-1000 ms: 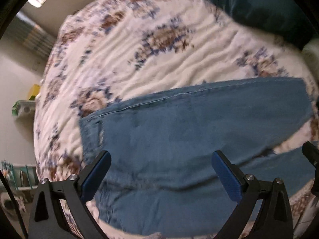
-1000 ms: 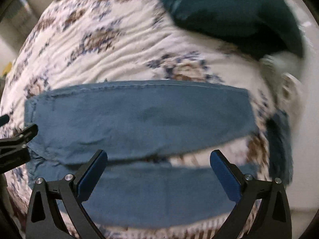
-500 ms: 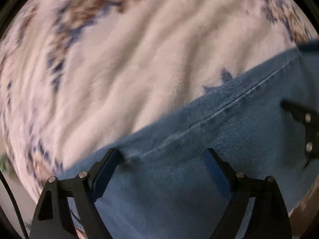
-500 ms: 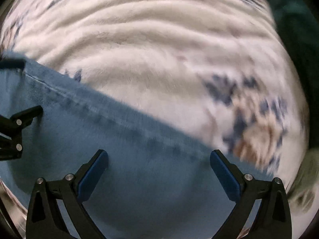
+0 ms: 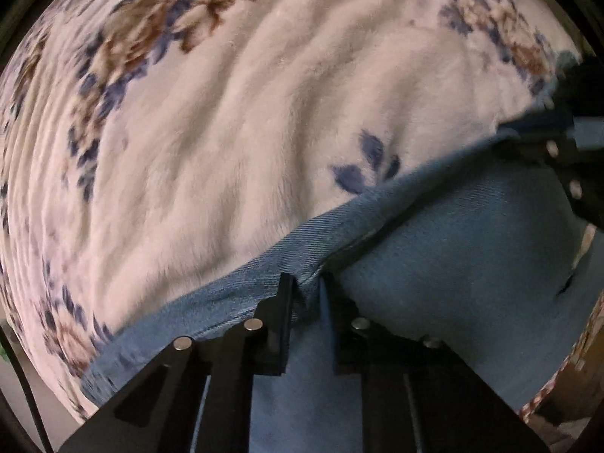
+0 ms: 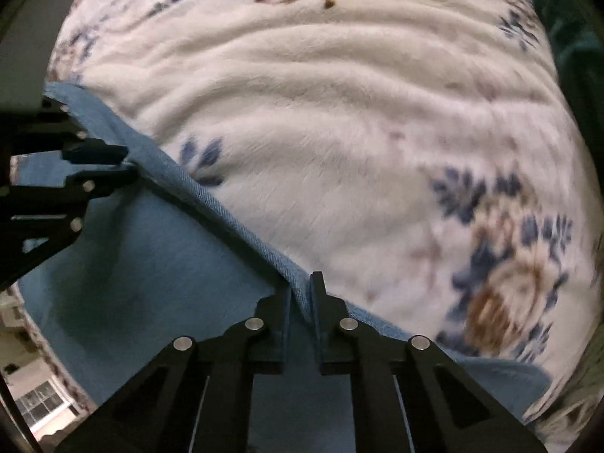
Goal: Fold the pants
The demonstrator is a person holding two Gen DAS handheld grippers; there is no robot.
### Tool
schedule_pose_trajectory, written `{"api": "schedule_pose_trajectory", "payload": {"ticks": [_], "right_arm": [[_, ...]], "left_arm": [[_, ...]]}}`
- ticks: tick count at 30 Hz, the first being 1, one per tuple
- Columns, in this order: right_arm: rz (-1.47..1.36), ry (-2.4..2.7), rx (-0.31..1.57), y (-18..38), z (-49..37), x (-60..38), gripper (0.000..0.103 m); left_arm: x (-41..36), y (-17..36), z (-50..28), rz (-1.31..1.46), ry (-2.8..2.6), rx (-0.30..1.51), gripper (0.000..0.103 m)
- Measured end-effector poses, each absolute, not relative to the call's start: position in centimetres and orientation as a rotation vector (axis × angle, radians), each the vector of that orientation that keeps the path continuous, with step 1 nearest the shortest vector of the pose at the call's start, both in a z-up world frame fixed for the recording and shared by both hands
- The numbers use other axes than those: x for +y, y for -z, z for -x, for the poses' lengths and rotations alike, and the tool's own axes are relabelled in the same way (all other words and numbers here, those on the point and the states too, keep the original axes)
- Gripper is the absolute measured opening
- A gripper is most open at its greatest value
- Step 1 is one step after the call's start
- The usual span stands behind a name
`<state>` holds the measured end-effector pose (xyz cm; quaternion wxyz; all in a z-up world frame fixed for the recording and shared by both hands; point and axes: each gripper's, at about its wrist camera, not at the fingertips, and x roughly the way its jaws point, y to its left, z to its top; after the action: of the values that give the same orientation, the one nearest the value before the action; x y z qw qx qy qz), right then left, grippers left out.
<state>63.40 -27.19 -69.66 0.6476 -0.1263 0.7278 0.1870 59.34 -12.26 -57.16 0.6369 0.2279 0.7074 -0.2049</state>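
Left wrist view: floral blanket (image 5: 226,132) fills upper left; pants (image 5: 453,264) span lower centre to right. Left gripper (image 5: 305,283) at bottom centre, fingers pinched on the pants' seamed edge. Right gripper (image 5: 543,139) at upper right edge, clamped on the same edge. Right wrist view: left gripper (image 6: 126,162) at left pinching the edge; pants (image 6: 151,264) lower left; right gripper (image 6: 302,298) bottom centre, pinching the seam; blanket (image 6: 377,151) upper right.
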Motion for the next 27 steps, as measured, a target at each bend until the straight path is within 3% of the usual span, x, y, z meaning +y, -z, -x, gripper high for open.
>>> {"api": "schedule_pose_trajectory", "payload": {"ticks": [8,12,17,24,25,27], "right_arm": [[0.152,-0.377,1.565,65.0,-58.1,-27.5,0.006],[0.038,-0.359,1.516,61.2,-51.3,-29.1,0.006],[-0.034,-0.356,1.545,59.2,-39.8,-28.9,0.006],[-0.068,-0.311,1.661,62.9,-27.2,-28.1,0.006],[-0.051,-0.308,1.667,63.4,-26.8,-28.0,0.006],[0.015,-0.284,1.669,64.7,-25.6,-27.8,0.006]], "left_arm": [[-8.3,46.1,-51.8,-0.241,0.357,1.498,0.01],[-5.6,42.9,-47.1,-0.089,0.318,1.486,0.01],[-7.8,46.2,-39.8,-0.004,0.234,1.537,0.009],[-7.3,52.7,-30.0,0.139,0.132,1.703,0.009],[-7.1,54.2,-29.4,0.157,0.114,1.73,0.003],[-6.7,56.1,-28.8,0.166,0.084,1.75,0.004]]}}
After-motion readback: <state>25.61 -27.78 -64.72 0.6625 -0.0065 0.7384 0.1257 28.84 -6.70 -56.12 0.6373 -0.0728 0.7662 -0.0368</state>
